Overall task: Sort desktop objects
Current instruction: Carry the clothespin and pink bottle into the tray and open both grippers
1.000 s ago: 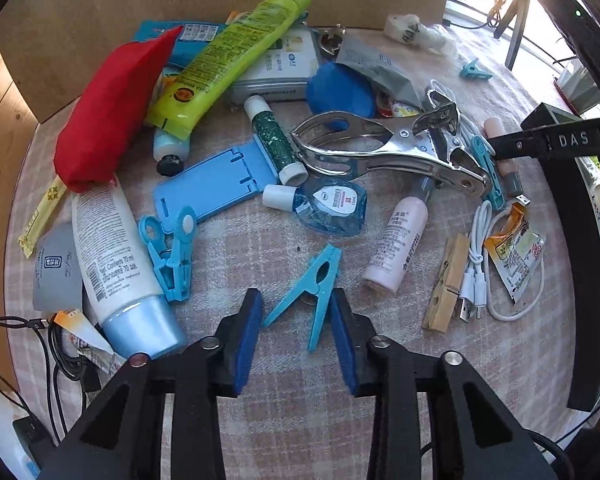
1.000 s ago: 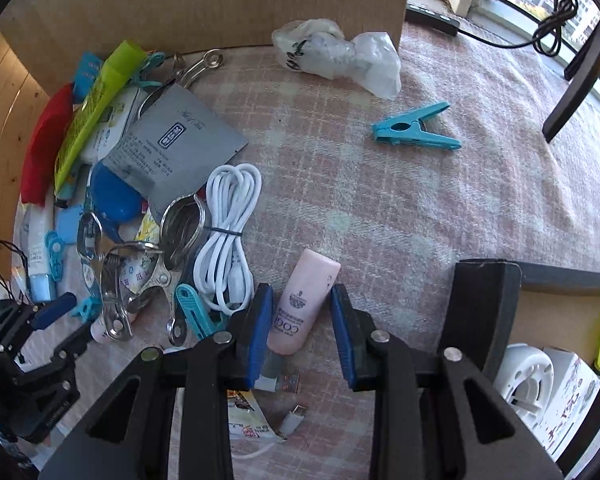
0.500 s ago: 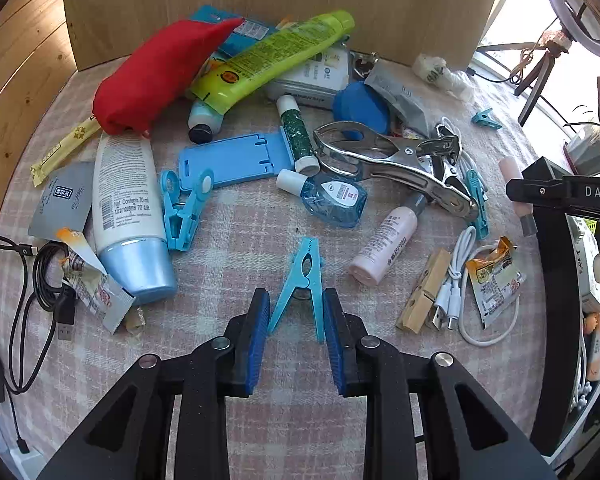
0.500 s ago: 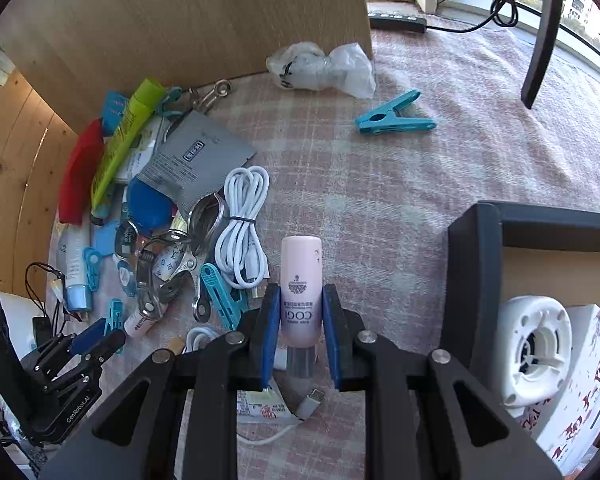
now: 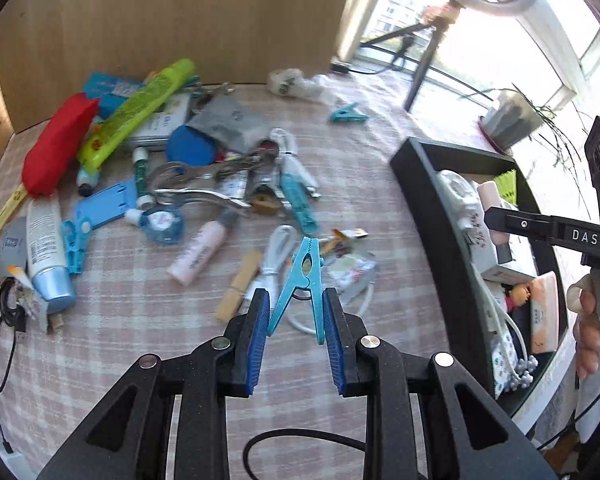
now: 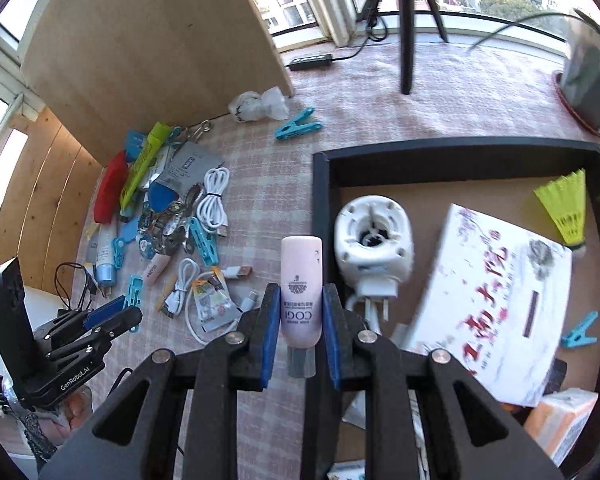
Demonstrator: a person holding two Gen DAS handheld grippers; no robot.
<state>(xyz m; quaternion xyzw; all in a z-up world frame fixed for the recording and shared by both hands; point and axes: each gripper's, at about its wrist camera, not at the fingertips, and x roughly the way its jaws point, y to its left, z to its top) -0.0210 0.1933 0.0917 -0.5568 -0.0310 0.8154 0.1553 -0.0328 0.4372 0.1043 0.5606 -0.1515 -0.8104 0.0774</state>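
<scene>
My left gripper (image 5: 297, 326) is shut on a blue clothespin (image 5: 302, 280) and holds it above the checked tablecloth, right of the pile. My right gripper (image 6: 300, 328) is shut on a pink COGI tube (image 6: 301, 286) and holds it raised at the left wall of the black tray (image 6: 322, 208). The tray also shows in the left wrist view (image 5: 428, 196) at the right. The left gripper shows in the right wrist view (image 6: 112, 314) at the lower left, with the clothespin (image 6: 134, 294) in it.
A pile lies on the cloth: red pouch (image 5: 58, 144), green tube (image 5: 140, 110), metal clamp (image 5: 204, 184), white cables (image 6: 212, 196), another pink tube (image 5: 202, 250). The tray holds a white device (image 6: 374, 240), a printed box (image 6: 488, 300), a yellow shuttlecock (image 6: 566, 208). A wooden board (image 6: 148, 44) stands behind.
Both grippers have closed on their objects and lifted them. The left one has swung right with the clothespin; the right one has carried the pink tube to the tray's edge.
</scene>
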